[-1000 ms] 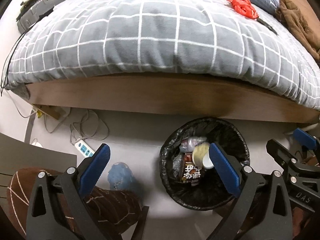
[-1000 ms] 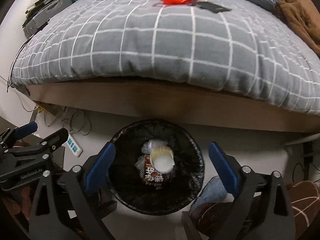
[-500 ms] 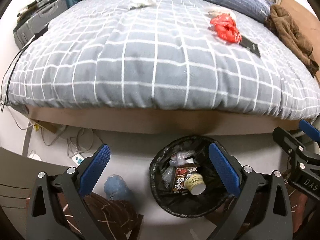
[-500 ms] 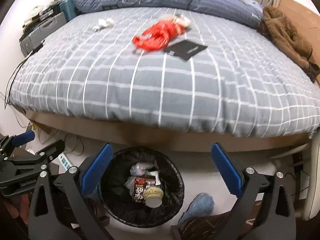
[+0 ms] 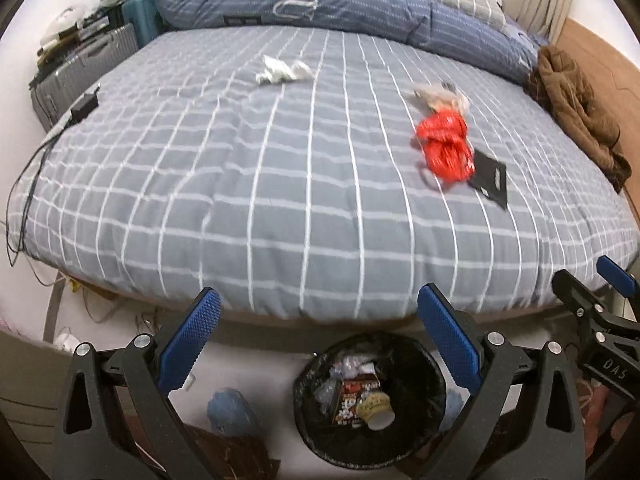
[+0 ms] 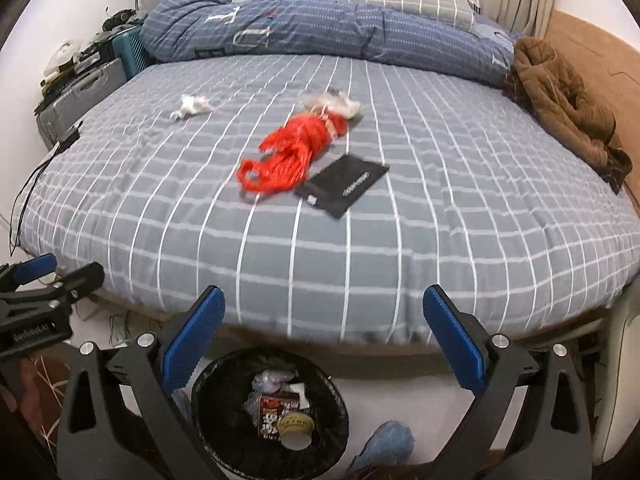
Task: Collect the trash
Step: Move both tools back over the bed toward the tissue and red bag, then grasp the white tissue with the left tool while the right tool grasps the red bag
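Observation:
A black-lined trash bin [image 5: 432, 376] [image 6: 224, 404] stands on the floor by the bed, holding a paper cup [image 5: 374, 407] [image 6: 295, 428], a red carton and wrappers. On the grey checked bed lie a red plastic bag [image 5: 446, 148] [image 6: 294, 152], a black flat packet [image 5: 490, 178] [image 6: 344, 186], a clear wrapper [image 5: 440, 94] [image 6: 332, 101] and crumpled white tissue [image 5: 282, 70] [image 6: 191, 106]. My left gripper [image 5: 318, 344] and right gripper [image 6: 324, 340] hang open and empty above the bin, short of the bed edge.
A blue quilt [image 6: 320, 28] and brown garment [image 6: 560, 104] lie at the bed's far side. Suitcases [image 5: 84, 68] stand at the left. A cable [image 5: 28, 184] hangs off the bed's left edge. A blue slipper [image 5: 232, 410] [image 6: 386, 446] and a brown rug lie near the bin.
Both grippers have risen and tilted up from over the bin, so the bed top and its litter have come into view. The paper cup, falling a second ago, now rests in the bin.

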